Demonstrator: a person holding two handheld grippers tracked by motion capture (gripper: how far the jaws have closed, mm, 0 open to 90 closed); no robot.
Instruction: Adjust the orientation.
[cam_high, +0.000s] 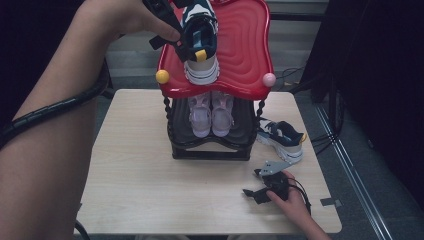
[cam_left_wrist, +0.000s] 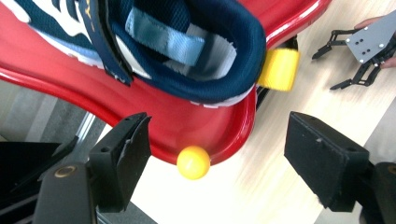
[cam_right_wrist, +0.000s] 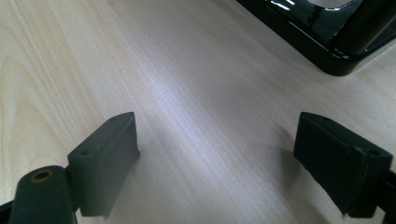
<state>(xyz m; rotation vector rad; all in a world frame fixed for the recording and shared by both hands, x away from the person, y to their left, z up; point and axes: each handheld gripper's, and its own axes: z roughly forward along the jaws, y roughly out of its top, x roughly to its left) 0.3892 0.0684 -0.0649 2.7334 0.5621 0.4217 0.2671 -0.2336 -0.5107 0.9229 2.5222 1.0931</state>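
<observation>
- Pale wooden table carries a black two-tier shoe rack with a red top shelf, my landmark.
- On that shelf sits the navy sneaker, its long axis running front to back, its heel with a yellow tab at the shelf's near edge.
- My left gripper hovers just off that edge, jaws wide apart and empty, apparently having let go.
- My right gripper rests on the table in front of the rack, jaws spread, gripping nothing.
- The matching sneaker waits right of the rack.

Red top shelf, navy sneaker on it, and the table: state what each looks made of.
Red top shelf: looks like glossy moulded plastic, with shiny highlights and moulded ripples.
Navy sneaker: seemingly woven mesh fabric, matte, with a light blue webbing strap and a white sole, probably rubber.
Table: pale wood-grain surface, likely laminate; visible grain, low sheen.
</observation>
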